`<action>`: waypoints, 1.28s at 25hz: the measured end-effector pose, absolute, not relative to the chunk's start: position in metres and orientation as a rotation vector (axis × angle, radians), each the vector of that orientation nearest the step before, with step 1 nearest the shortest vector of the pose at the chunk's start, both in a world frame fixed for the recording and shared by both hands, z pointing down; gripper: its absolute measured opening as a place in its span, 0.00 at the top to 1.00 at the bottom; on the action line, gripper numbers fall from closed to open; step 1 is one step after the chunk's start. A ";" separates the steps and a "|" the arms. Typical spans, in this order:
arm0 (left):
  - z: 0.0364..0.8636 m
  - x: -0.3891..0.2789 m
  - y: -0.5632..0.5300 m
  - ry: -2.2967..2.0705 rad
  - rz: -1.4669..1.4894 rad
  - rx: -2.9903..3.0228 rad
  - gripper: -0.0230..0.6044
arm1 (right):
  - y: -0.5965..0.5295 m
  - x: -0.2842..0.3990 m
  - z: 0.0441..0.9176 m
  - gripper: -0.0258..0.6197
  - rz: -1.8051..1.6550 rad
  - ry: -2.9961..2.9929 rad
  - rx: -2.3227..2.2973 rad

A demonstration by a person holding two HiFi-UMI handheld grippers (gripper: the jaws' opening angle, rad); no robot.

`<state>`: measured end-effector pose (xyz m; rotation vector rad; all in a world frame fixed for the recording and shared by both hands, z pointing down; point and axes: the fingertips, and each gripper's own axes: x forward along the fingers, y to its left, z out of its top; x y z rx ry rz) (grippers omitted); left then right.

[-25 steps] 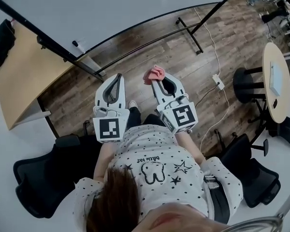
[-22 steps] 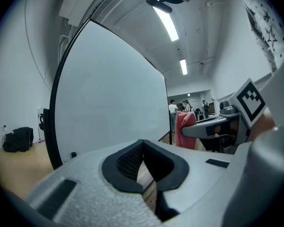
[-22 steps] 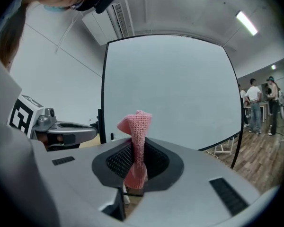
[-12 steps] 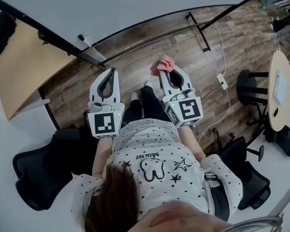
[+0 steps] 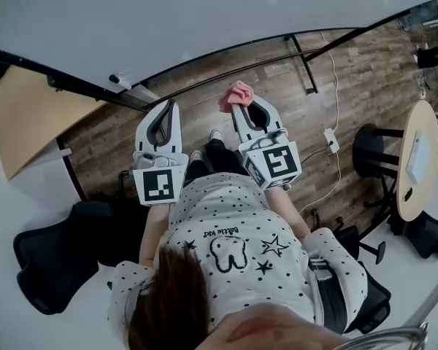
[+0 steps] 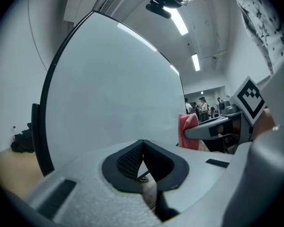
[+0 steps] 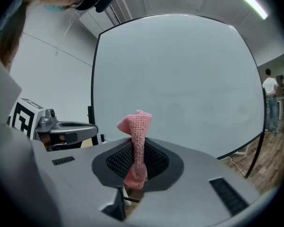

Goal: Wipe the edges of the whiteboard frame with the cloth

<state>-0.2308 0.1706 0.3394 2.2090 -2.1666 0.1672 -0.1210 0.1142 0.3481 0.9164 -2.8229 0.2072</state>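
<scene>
Your right gripper [image 7: 137,162] has its fingers clamped on the pink cloth [image 7: 136,141], near the whiteboard frame [image 7: 93,79] but not touching it. Your left gripper [image 6: 142,150] has its fingers together, empty. Hold tight, press the cloth on the edge, and slide slowly.

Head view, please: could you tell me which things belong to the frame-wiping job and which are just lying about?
For the job: pink cloth, pinched in the shut right claw; whiteboard; its black frame.

Lying about: round table; black chair; power strip on the floor; wooden desk. The left claw is shut on nothing.
</scene>
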 end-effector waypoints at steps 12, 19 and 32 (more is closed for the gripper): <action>0.379 -0.237 0.133 -2.278 0.181 2.103 0.94 | 0.073 -0.144 0.375 0.90 0.184 -2.871 0.717; 0.402 -0.266 0.147 -2.299 0.169 2.030 0.94 | 0.084 -0.188 0.407 0.91 0.172 -2.842 0.605; 0.446 -0.337 0.180 -2.330 0.179 1.958 0.94 | 0.125 -0.293 0.471 0.91 0.144 -2.812 0.411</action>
